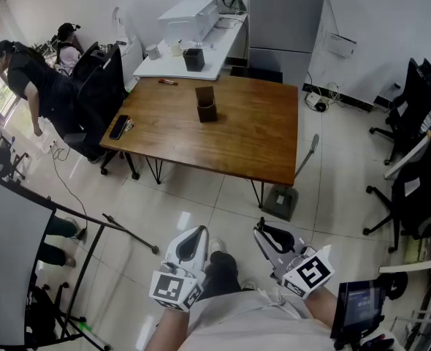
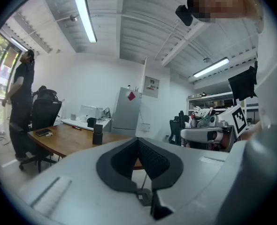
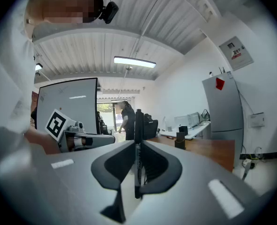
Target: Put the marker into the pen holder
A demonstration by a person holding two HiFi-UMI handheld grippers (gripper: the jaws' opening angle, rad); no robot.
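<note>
A dark pen holder (image 1: 207, 103) stands upright on the wooden table (image 1: 252, 137), far ahead of me; it also shows small in the left gripper view (image 2: 97, 137) and the right gripper view (image 3: 180, 143). A red marker (image 1: 167, 82) lies near the table's far edge. Both grippers hang low by my body, well short of the table. My right gripper (image 1: 261, 227) is shut on a slim black marker (image 3: 138, 121), which stands up between the jaws. My left gripper (image 1: 199, 230) is shut with nothing in it.
A phone (image 1: 119, 126) lies at the table's left corner. Behind the table, a white desk carries a second dark box (image 1: 193, 58). A person (image 1: 25, 79) bends beside a black chair (image 1: 98, 79) at the left. Office chairs (image 1: 413, 101) stand at the right. A board stand (image 1: 11, 254) stands at the near left.
</note>
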